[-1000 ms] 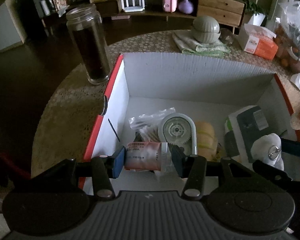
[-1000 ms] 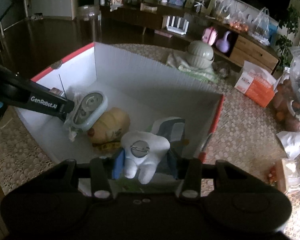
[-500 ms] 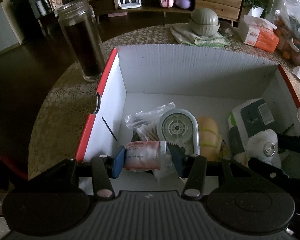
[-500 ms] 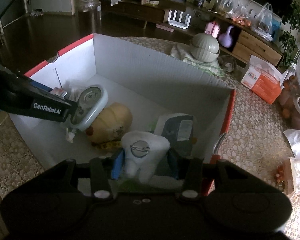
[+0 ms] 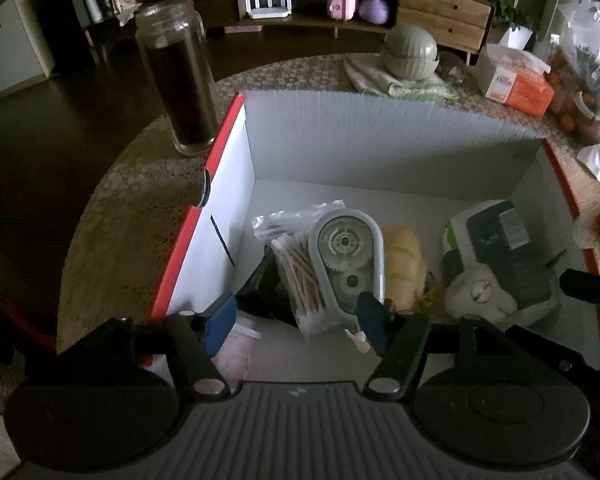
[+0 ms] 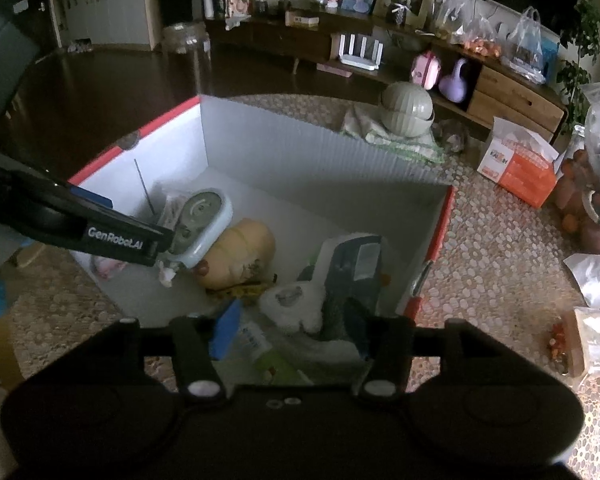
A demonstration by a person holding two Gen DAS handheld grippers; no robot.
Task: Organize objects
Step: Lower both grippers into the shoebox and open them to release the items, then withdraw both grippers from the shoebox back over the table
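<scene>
Step in hand: you look to be at the release, so lift both claws straight up and clear of the box [image 5: 380, 128] walls before swinging away.
Left claw [image 5: 296, 320]: spread wide with nothing between its pads, low over the near-left corner of the box. A pink packet [image 5: 232, 354] lies on the box floor under its left finger; rise without dragging it.
Right claw [image 6: 290, 330]: spread wide and empty, just above the white tooth-shaped plush [image 6: 292, 306], which lies in the box against a grey-and-white pouch [image 6: 352, 264].
Neighbours to spare: the cotton-swab bag [image 5: 296, 276], the gear-faced dispenser [image 5: 346, 260] leaning beside it, and the tan soft toy [image 5: 404, 264].
Hard to make out: the dark item by the left finger is unclear. The packet is partly covered, its print unreadable. The near box wall is hidden behind both claw bodies. The worktop [image 6: 496, 256] beyond is dim.
</scene>
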